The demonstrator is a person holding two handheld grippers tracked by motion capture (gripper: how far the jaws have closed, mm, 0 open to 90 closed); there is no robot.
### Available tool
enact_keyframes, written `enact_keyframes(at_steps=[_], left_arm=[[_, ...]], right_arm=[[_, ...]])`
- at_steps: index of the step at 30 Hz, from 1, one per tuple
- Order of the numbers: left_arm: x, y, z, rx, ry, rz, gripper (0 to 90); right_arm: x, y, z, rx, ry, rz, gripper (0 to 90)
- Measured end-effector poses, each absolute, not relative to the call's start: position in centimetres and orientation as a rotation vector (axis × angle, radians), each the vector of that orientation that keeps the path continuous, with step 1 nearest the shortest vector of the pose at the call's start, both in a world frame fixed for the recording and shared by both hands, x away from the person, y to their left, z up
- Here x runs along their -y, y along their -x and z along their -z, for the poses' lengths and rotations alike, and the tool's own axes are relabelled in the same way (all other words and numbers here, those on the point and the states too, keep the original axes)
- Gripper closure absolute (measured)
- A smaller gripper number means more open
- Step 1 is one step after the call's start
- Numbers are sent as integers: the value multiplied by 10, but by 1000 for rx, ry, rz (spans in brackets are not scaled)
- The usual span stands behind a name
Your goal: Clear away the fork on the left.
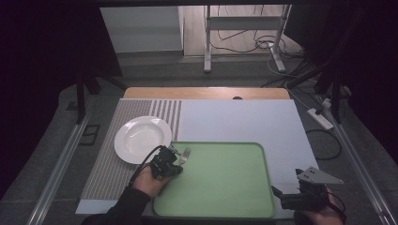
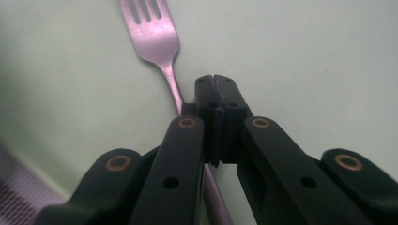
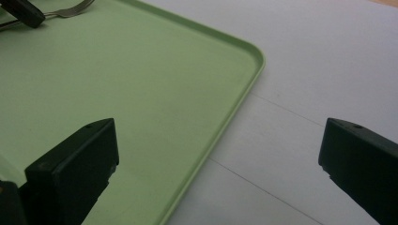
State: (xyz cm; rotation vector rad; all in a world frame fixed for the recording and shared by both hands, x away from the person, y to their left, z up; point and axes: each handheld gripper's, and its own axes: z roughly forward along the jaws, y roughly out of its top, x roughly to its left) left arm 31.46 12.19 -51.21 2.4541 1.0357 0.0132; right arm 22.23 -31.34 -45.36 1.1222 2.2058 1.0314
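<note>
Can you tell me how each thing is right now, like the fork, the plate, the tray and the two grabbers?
fork: lying on the tray, handle clamped by the left gripper.
left gripper: shut on the fork.
right gripper: open, holding nothing, over the tray's right edge.
tray: flat on the table, bare but for the fork.
plate: upright on the striped mat, nothing on it.

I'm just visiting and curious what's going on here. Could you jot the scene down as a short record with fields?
Setting: table with a striped mat
Left gripper: shut on the fork handle, at the tray's near-left corner
Fork: lying over the tray, tines pointing away from the gripper
Tray: green, nothing on it but the fork
Plate: white, empty, on the mat left of the tray
Right gripper: open, holding nothing, over the tray's right edge
</note>
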Motion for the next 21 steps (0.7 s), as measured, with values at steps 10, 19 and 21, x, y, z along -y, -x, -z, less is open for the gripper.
enact_keyframes(at_steps=[10, 19, 21], left_arm=[[-137, -317, 513, -1077, -2440, -2, 896], [-150, -320, 513, -1135, -2409, 4, 895], [-153, -321, 513, -1135, -2408, 4, 894]], right_arm=[[312, -222, 454, -2211, -1116, -1025, 0], [312, -222, 454, -2213, -1112, -1028, 0], [312, -222, 454, -2212, -1112, -1028, 0]])
